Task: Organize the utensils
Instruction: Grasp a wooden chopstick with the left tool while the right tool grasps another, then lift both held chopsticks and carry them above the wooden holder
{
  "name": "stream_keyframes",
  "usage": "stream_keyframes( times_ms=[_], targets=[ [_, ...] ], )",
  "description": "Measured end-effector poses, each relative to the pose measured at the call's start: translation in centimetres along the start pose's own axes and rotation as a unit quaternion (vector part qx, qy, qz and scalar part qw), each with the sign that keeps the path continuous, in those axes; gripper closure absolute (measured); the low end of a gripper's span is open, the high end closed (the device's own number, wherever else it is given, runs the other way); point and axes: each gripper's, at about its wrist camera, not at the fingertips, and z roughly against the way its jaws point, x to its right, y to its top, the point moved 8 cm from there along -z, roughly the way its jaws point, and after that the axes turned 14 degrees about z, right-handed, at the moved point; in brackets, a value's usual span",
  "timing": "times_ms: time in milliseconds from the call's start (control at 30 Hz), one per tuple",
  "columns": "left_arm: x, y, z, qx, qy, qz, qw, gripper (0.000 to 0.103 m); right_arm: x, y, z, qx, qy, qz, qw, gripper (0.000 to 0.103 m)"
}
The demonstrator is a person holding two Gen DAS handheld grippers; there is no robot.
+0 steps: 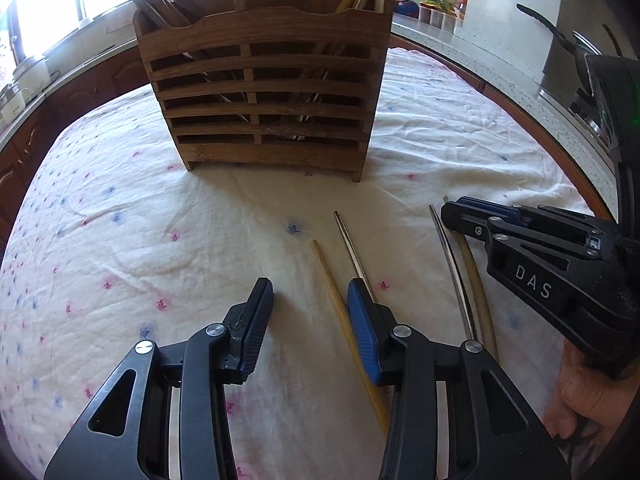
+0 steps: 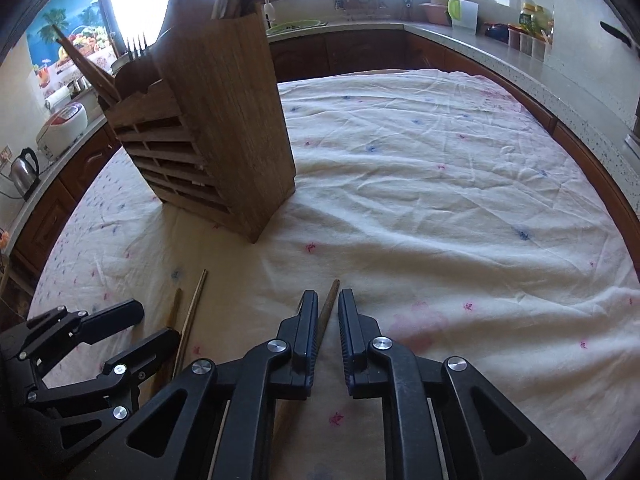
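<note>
A slatted wooden utensil holder [image 1: 260, 100] [image 2: 208, 140] stands on the cloth with chopsticks, forks and spoons in it. My left gripper [image 1: 309, 286] [image 2: 160, 320] is open low over the cloth. A wooden chopstick [image 1: 326, 268] lies between its fingers, close to the right one, and a metal chopstick [image 1: 350, 244] runs just behind that finger. My right gripper [image 2: 328, 298] [image 1: 448, 210] is shut on another wooden chopstick [image 2: 333, 290], whose tip pokes out past the pads. A second metal chopstick [image 1: 452, 264] lies beside that gripper.
The table carries a creased white cloth [image 2: 440, 200] with small flower prints. Kitchen counters ring it, with a kettle [image 2: 24, 168], a rice cooker [image 2: 64, 124] and a pan handle [image 1: 552, 28]. A person's hand [image 1: 580, 396] holds the right gripper.
</note>
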Motion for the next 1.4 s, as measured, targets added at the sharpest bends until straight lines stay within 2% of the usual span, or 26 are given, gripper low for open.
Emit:
stream_keyframes(
  times_ms=[100, 167, 333, 400, 567, 700, 867, 1067, 1400],
  targets=[
    [-0.5, -0.3, 0.4, -0.002, -0.010, -0.005, 0.9999, 0.082, 0.2, -0.6, 0.5, 0.002, 0.009, -0.006, 1.000, 0.094],
    [-1.0, -0.6, 0.8, -0.007, -0.017, -0.004, 0.9998, 0.086, 0.6, -1.2, 1.0, 0.002, 0.020, -0.018, 1.000, 0.094],
    [-1.5, -1.1, 1.2, -0.020, -0.024, 0.011, 0.9994, 0.086, 0.9, -2.9, 2.5, 0.001, 0.021, -0.022, 1.000, 0.094],
    [-1.3, -1.1, 1.2, -0.022, -0.021, 0.015, 0.9994, 0.081, 1.1, -3.4, 2.8, 0.004, 0.027, -0.033, 0.999, 0.094],
    [0.6, -1.1, 0.6, -0.001, -0.001, -0.014, 0.9999, 0.079, 0.7, -3.1, 2.7, 0.005, 0.021, -0.038, 0.999, 0.090],
    [0.8, -1.1, 0.6, 0.000, -0.013, -0.011, 0.9999, 0.094, 0.5, -2.9, 2.5, 0.008, 0.018, -0.029, 0.999, 0.091],
    [0.0, -1.2, 1.4, -0.014, -0.042, 0.016, 0.9989, 0.098, 0.7, -3.1, 2.9, 0.014, 0.036, -0.046, 0.998, 0.096],
    [-1.9, -1.2, 5.7, 0.006, -0.086, 0.060, 0.9945, 0.098, 0.3, -2.6, 6.6, 0.057, 0.053, -0.060, 0.995, 0.097],
    [-3.6, 0.6, 15.4, 0.087, -0.142, 0.082, 0.9826, 0.098, -0.8, 0.3, 16.0, 0.158, 0.066, -0.048, 0.984, 0.098]
  ],
)
